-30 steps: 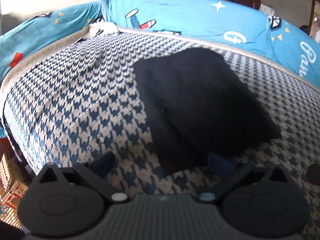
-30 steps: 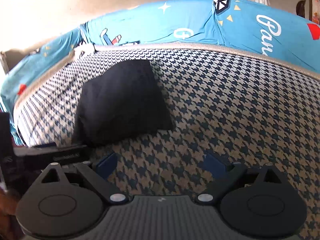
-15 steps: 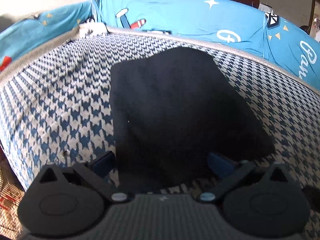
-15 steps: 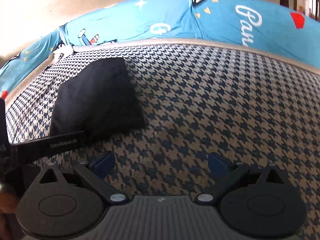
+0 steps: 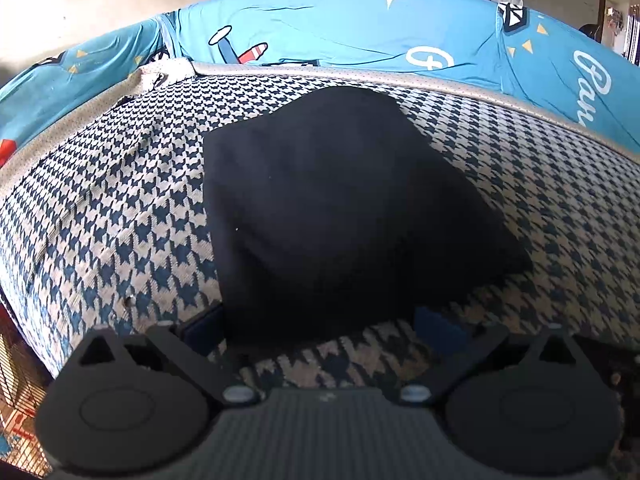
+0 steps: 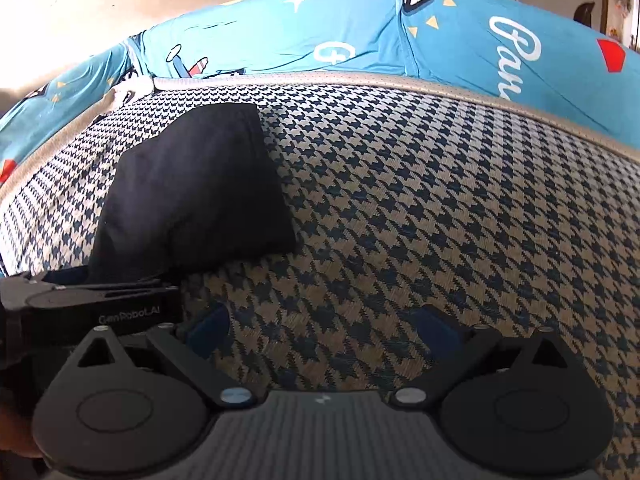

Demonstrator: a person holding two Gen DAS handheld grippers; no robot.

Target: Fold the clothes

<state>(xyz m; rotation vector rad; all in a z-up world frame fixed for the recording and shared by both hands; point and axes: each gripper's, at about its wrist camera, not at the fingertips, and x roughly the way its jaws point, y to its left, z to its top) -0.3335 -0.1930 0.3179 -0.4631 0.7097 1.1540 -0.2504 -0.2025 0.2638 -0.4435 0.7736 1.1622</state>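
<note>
While both grippers hang over the houndstooth cushion [image 6: 420,208], the folded black garment [image 5: 340,208] lies flat just ahead of the left gripper [image 5: 320,326], its near edge between those wide-spread fingers, ungripped. Off to the right gripper's [image 6: 320,324] left it rests; that one gapes empty too. Beyond, a blue printed cover [image 5: 360,36].

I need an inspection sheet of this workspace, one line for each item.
Surface: houndstooth cover, flat, some wrinkles at the left.
Job's things: black garment, already folded compact, lying on the cover.
Clutter: nothing seen.
Grippers: left gripper jaws open, at the garment's near edge; right gripper jaws open over bare cover, holding nothing.
Cables: nothing seen.
Surroundings: blue printed sheet behind the cover; pale wall beyond.
</note>
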